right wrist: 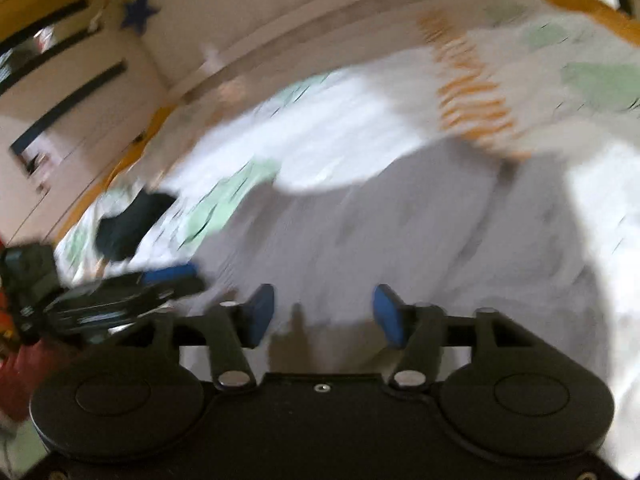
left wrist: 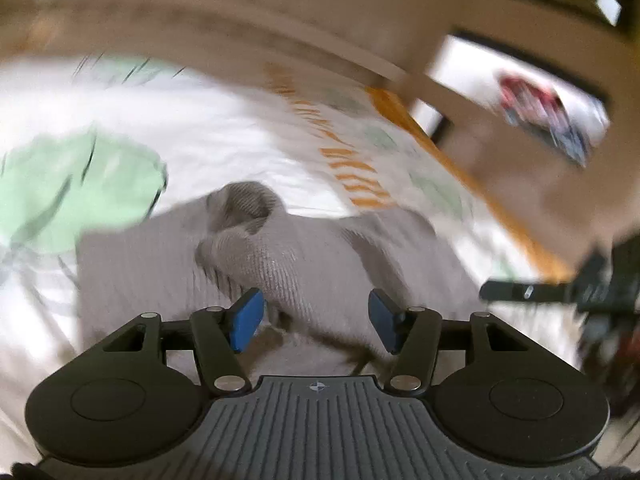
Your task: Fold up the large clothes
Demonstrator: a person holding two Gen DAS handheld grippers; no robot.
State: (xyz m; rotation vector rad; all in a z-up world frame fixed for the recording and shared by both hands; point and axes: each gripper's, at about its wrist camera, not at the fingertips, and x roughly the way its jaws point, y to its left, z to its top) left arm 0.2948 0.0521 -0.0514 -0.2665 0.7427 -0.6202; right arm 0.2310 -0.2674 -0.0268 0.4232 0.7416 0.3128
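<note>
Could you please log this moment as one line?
left gripper open | right gripper open | grey knitted garment on patterned bedsheet, unheld

Bright daylight, heavy motion blur

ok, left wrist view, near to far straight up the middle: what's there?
left gripper, jaws open → grey knit garment → white bedsheet with green patches and orange lettering → beige wall.
</note>
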